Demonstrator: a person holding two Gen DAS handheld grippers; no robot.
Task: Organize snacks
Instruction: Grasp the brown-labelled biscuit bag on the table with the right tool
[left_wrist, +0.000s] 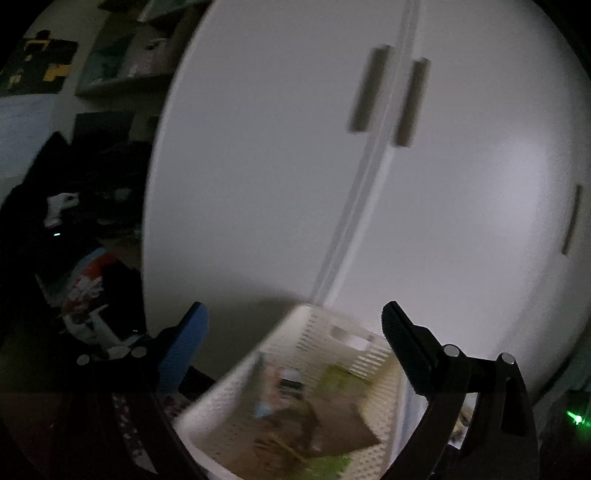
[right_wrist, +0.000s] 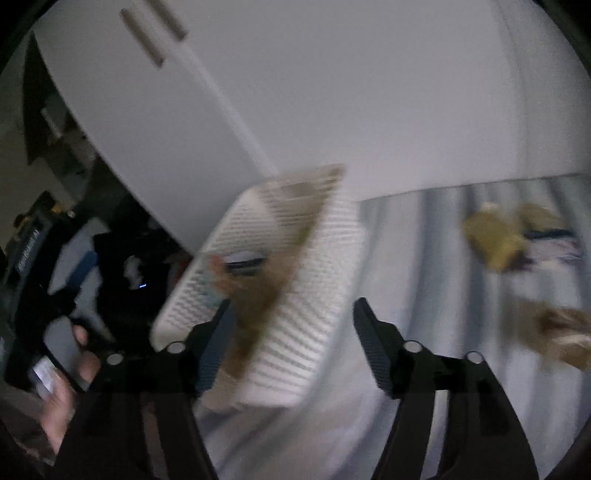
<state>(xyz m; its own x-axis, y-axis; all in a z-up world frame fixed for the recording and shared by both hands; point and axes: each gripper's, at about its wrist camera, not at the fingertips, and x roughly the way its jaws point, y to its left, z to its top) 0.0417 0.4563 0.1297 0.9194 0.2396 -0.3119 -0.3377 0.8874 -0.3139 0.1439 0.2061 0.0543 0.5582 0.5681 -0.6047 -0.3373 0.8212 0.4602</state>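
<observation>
Below both spread grippers (left_wrist: 295, 321) (right_wrist: 291, 310) sits a basket (right_wrist: 321, 266); only the right view shows loose snacks (right_wrist: 495, 236); print unreadable.

You face a white wardrobe (left_wrist: 369, 184) that fills most of both views, with 2 grey bar handles (left_wrist: 388, 99) either side of the door seam and a 3rd handle (left_wrist: 570, 221) far right. The light is dim and both views are blurred. To your left a shelf (left_wrist: 122, 62) hangs on the wall above a dark pile of clutter (left_wrist: 92, 221). In the right wrist view, pale striped bedding (right_wrist: 424, 277) lies below the wardrobe.
</observation>
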